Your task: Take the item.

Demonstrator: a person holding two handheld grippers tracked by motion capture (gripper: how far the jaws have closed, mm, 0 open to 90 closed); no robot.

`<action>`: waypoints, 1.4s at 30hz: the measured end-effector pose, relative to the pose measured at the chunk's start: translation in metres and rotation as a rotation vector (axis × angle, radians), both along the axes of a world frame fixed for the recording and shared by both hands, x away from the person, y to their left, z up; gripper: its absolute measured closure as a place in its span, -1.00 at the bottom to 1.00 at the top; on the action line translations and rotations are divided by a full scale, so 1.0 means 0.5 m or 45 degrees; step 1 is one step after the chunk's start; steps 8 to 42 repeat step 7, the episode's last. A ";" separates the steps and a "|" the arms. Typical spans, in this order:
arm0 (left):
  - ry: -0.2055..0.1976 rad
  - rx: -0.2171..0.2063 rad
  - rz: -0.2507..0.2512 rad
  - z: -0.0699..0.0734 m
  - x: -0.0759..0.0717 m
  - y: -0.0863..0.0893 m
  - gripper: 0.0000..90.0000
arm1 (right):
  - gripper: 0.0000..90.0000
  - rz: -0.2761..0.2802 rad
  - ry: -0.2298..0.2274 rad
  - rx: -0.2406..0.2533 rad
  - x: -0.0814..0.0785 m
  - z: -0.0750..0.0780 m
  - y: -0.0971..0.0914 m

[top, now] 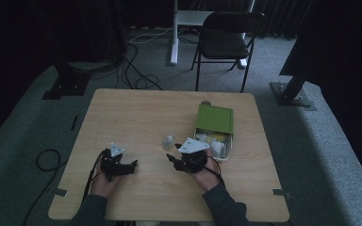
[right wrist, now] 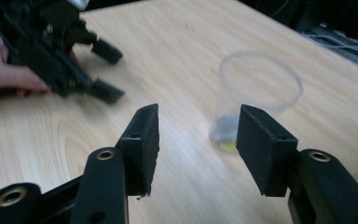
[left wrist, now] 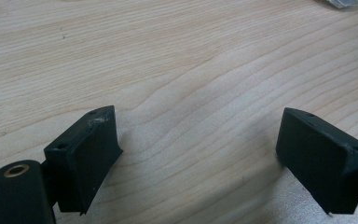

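A clear plastic cup [right wrist: 256,93] stands upright on the wooden table [top: 136,113], with something small and yellowish at its bottom; from above the cup [top: 168,140] is near the table's middle. My right gripper [right wrist: 198,135] is open, its jaws aimed at the cup but short of it, with nothing between them. In the high view the right gripper [top: 172,153] sits just in front of the cup. My left gripper [left wrist: 198,140] is open wide over bare wood. It lies at the front left, seen from above as the left gripper [top: 133,165] and across the table as the left gripper [right wrist: 109,70].
A green box [top: 214,118] lies at the right of the table, its open part [top: 215,141] holding several pale and yellow packets. A black folding chair [top: 226,40] and a white table leg [top: 174,33] stand beyond the far edge. Cables trail on the floor.
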State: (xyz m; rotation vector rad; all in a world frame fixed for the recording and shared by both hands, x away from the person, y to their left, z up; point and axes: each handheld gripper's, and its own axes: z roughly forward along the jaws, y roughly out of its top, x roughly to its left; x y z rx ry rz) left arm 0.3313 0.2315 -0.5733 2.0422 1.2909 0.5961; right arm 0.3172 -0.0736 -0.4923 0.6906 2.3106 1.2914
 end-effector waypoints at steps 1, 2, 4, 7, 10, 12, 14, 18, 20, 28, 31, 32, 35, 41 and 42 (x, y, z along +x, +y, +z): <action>0.000 0.000 0.000 0.000 0.000 0.000 -0.69 | 0.08 -0.004 0.007 -0.007 -0.003 -0.006 -0.004; 0.000 0.000 0.000 0.000 0.000 0.000 -0.69 | 0.08 -0.005 0.015 -0.004 -0.005 -0.012 -0.008; 0.000 0.000 0.000 0.000 0.000 0.000 -0.69 | 0.08 -0.010 0.027 -0.009 -0.008 -0.022 -0.015; 0.000 0.000 0.000 0.000 0.000 0.000 -0.69 | 0.08 -0.013 0.042 -0.013 -0.010 -0.029 -0.020; 0.000 0.000 0.000 0.000 0.000 0.000 -0.69 | 0.08 -0.013 0.042 -0.013 -0.010 -0.029 -0.020; 0.000 0.000 0.000 0.000 0.000 0.000 -0.69 | 0.08 -0.013 0.042 -0.013 -0.010 -0.029 -0.020; 0.000 0.000 0.000 0.000 0.000 0.000 -0.69 | 0.08 -0.013 0.042 -0.013 -0.010 -0.029 -0.020; 0.000 0.000 0.000 0.000 0.000 0.000 -0.69 | 0.08 -0.013 0.042 -0.013 -0.010 -0.029 -0.020; 0.000 0.000 0.000 0.000 0.000 0.000 -0.69 | 0.08 -0.013 0.042 -0.013 -0.010 -0.029 -0.020; 0.000 0.000 0.000 0.000 0.000 0.000 -0.69 | 0.08 -0.013 0.042 -0.013 -0.010 -0.029 -0.020; 0.000 0.000 0.000 0.000 0.000 0.000 -0.69 | 0.08 -0.013 0.042 -0.013 -0.010 -0.029 -0.020; 0.000 0.000 0.000 0.000 0.000 0.000 -0.69 | 0.08 -0.013 0.042 -0.013 -0.010 -0.029 -0.020; 0.000 0.000 0.000 0.000 0.000 0.000 -0.69 | 0.08 -0.013 0.042 -0.013 -0.010 -0.029 -0.020; 0.000 0.000 0.000 0.000 0.000 0.000 -0.69 | 0.08 -0.013 0.042 -0.013 -0.010 -0.029 -0.020; 0.000 0.000 0.000 0.000 0.000 0.000 -0.69 | 0.08 -0.013 0.042 -0.013 -0.010 -0.029 -0.020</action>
